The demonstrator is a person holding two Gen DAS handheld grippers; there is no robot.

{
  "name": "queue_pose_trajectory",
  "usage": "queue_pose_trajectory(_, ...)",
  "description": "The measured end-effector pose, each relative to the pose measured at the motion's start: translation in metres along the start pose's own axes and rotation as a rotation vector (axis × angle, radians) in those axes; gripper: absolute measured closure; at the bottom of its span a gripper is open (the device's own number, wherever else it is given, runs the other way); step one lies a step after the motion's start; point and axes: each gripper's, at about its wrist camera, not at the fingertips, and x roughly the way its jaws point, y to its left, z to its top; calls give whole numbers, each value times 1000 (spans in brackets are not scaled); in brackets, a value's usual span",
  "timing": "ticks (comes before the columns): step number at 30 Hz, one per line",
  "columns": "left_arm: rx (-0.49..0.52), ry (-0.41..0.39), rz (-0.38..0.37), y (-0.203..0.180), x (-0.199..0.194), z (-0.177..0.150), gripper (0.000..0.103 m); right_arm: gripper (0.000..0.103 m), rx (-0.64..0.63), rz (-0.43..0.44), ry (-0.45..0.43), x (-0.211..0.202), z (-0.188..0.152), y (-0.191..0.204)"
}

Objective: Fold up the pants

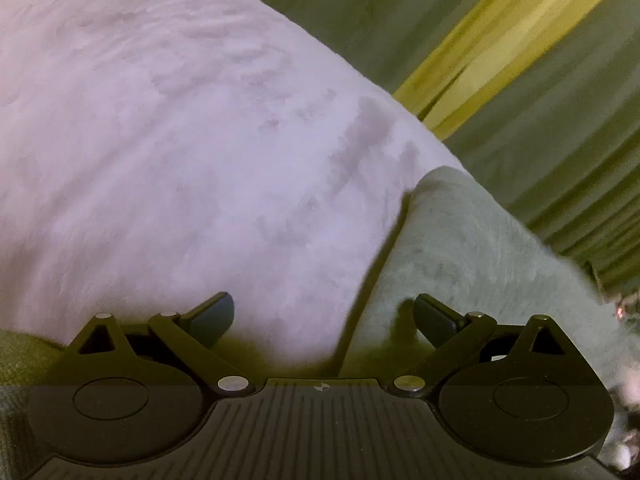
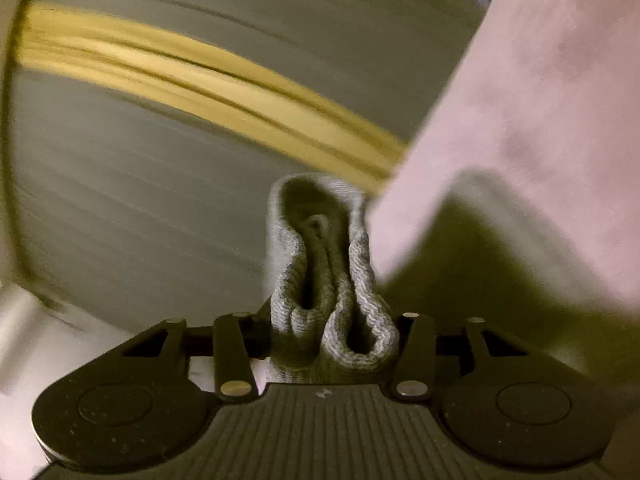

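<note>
Pale fleece pants [image 1: 180,140] spread ahead of my left claw [image 1: 324,316], jaws wide | right claw [image 2: 332,340] clamps bunched waistband [image 2: 320,264] | I'd carry it across level, edges aligned.

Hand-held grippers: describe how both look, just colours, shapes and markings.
Both match. The left hand-held gripper and right hand-held gripper are matte black, with a ribbed centre plate bearing a small pale mark, a round disc housing on each side, angled link arms with silver rivets, and dark flat fingers. No cables or sleeves show.
</note>
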Motion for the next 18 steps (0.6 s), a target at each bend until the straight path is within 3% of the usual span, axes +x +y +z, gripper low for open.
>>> queue_pose_trajectory(2,32,2,9,-4,1,-2,2,37,-76,-264,113,15,-9,-16)
queue_pose_trajectory(5,88,-1,34,-11,2,-6,2,24,-3,-206,67,3,-5,-16)
queue_pose_trajectory(11,155,-12,57,-17,3,-10,2,22,-216,-274,-54,-16,-7,18)
queue_pose_trajectory(18,152,-6,62,-17,4,-9,2,26,-440,-197,-107,-18,-20,50)
